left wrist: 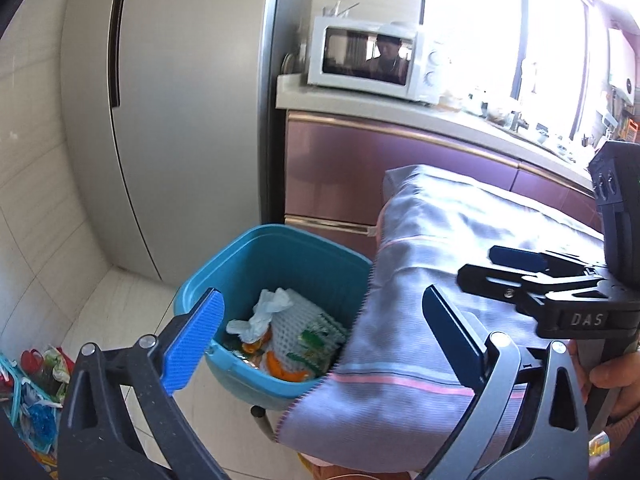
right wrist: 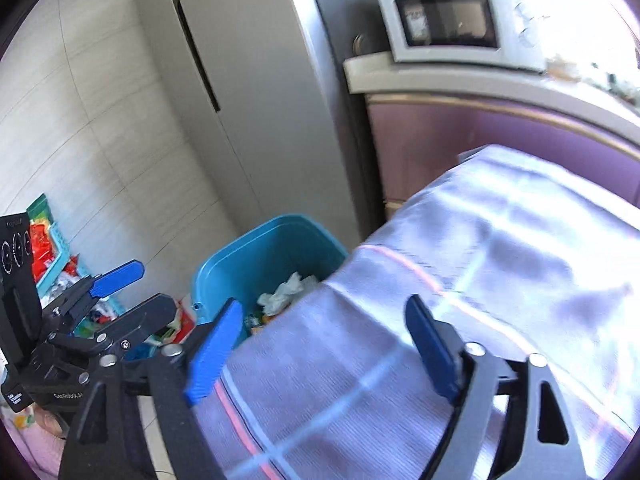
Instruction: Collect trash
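Note:
A blue trash bin (left wrist: 280,248) stands on the floor beside a table draped in a lavender striped cloth (left wrist: 440,240). Inside it lie crumpled white tissue (left wrist: 268,312), a white foam net (left wrist: 308,320) and orange peel (left wrist: 280,368). My left gripper (left wrist: 324,332) hovers above the bin's near side, open, with nothing between its blue pads. My right gripper (right wrist: 320,344) is open too, over the cloth's edge (right wrist: 480,260), the bin (right wrist: 260,264) just beyond its left pad. Each gripper also shows from the side in the other's view: the right gripper (left wrist: 500,268) and the left gripper (right wrist: 136,296).
A tall grey fridge (left wrist: 160,120) stands behind the bin. A purple cabinet (left wrist: 360,168) carries a counter with a white microwave (left wrist: 368,60). A teal basket of packets (right wrist: 56,256) sits on the tiled floor at the left. A hand (left wrist: 612,372) grips the right tool.

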Demonstrator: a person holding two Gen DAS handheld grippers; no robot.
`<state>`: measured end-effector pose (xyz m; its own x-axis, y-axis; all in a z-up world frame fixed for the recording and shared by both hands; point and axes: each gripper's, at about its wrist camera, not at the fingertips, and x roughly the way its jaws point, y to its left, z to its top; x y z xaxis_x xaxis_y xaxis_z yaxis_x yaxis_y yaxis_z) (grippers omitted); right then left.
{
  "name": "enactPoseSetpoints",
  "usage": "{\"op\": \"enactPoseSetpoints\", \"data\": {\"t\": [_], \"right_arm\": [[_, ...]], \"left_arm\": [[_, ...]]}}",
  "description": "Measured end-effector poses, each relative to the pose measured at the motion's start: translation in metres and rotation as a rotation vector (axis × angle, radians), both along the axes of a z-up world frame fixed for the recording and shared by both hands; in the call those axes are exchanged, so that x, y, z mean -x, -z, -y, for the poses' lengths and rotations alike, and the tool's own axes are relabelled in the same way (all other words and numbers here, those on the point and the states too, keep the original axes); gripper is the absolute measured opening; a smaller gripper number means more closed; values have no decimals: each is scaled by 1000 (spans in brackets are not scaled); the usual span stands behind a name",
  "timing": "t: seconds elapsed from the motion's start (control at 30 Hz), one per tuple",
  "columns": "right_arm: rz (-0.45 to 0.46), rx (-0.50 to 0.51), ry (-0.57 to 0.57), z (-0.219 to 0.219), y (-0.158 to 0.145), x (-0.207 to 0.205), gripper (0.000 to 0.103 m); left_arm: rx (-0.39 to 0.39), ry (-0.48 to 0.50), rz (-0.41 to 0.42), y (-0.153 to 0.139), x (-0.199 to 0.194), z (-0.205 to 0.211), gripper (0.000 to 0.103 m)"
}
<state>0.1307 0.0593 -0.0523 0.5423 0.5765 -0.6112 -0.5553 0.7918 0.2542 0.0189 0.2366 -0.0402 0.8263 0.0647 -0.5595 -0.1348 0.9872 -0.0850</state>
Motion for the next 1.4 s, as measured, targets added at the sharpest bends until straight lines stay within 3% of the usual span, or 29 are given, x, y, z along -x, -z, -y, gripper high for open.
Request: {"op": "enactPoseSetpoints", "data": {"t": [0.37, 0.77, 1.4], "right_arm": [[205, 10, 186, 76, -19, 58, 96], [383, -4, 376, 142, -40, 102, 96], [448, 2, 561, 201, -45, 135, 96]], "left_arm": [[-32, 36, 78, -16, 16, 60, 98], [-65, 79, 221, -43, 18, 111, 98], [-100, 149, 327, -57, 22, 172, 98]]}}
